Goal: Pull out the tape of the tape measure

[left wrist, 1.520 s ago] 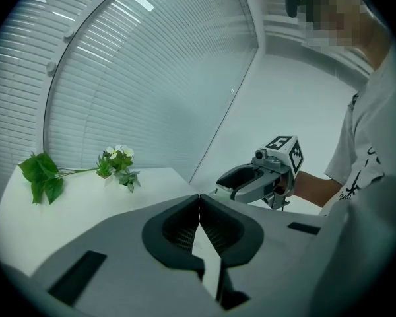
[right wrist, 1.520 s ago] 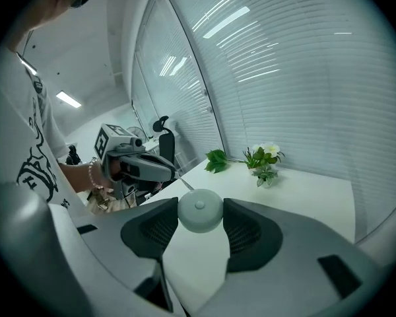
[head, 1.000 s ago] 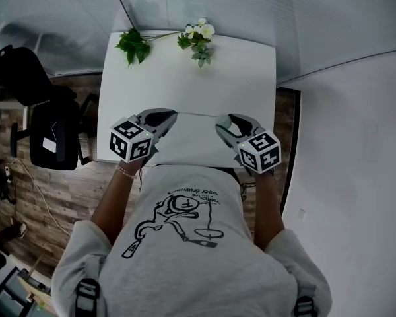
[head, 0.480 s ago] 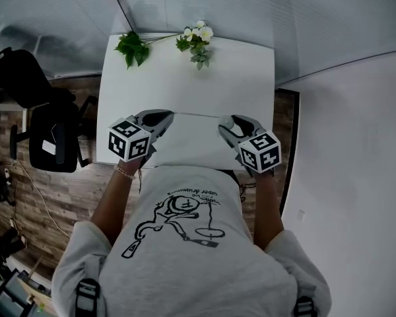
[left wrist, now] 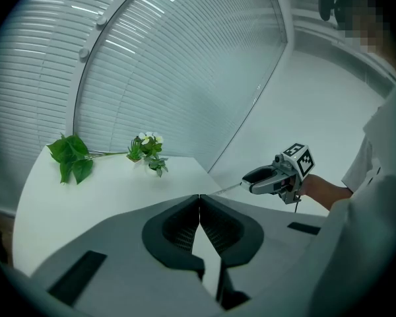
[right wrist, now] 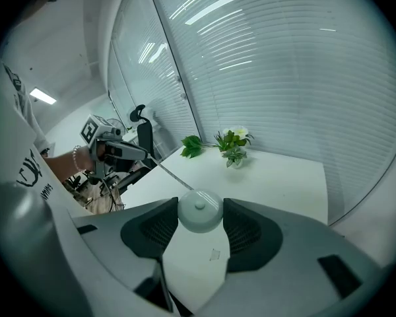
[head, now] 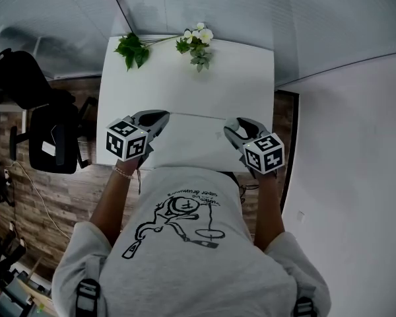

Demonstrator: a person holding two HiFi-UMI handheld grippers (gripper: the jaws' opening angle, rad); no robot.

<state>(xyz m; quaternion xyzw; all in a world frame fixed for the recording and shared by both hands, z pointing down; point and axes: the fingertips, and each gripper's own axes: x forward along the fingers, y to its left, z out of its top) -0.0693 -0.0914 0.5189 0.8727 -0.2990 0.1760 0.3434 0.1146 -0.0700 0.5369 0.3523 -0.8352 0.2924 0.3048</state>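
Note:
A round white tape measure case (right wrist: 199, 212) sits between the jaws of my right gripper (right wrist: 200, 202), which is shut on it. From the case a thin tape (right wrist: 172, 174) runs left to my left gripper (right wrist: 140, 153). In the head view the tape (head: 198, 116) spans the gap above the white table (head: 185, 84) between the left gripper (head: 164, 117) and the right gripper (head: 230, 128). In the left gripper view my left gripper (left wrist: 199, 199) is shut on the tape's end, and the tape (left wrist: 228, 188) leads off to the right gripper (left wrist: 249, 177).
A small bunch of white flowers (head: 197, 41) and a green leaf sprig (head: 132, 46) lie at the table's far edge, below the window blinds. A black office chair (head: 49, 131) stands left of the table. The person's torso is close to the near edge.
The right gripper has moved right with the case, and the stretch of tape between the two grippers has grown longer. The left gripper has barely shifted.

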